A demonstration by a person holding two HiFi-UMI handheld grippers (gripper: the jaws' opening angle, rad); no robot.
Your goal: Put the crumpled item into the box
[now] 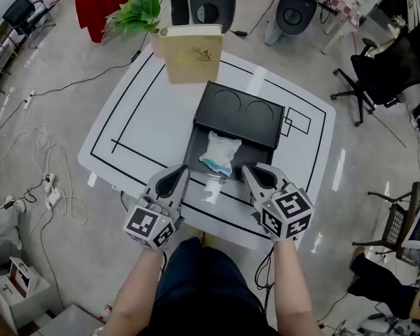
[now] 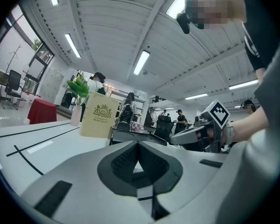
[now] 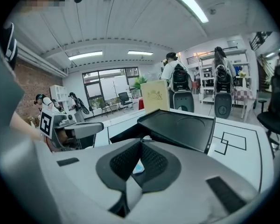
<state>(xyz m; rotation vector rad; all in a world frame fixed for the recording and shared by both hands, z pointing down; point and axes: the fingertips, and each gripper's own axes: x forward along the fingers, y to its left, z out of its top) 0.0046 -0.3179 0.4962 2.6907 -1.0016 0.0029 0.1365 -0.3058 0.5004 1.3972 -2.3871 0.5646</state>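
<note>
Left tongs (image 1: 184,171) and right tongs (image 1: 246,169), pressed together empty, flank the crumpled item (image 1: 219,152) in the box (image 1: 195,148).

Closed jaws of the right gripper (image 3: 139,143) hide all but a sliver of the crumpled white-and-blue wrapper (image 3: 137,168). Gold print on the upright cream book (image 1: 191,53) is too small to read.

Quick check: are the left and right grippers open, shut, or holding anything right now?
Left gripper: closed, nothing between the jaws.
Right gripper: closed, holding nothing.
</note>
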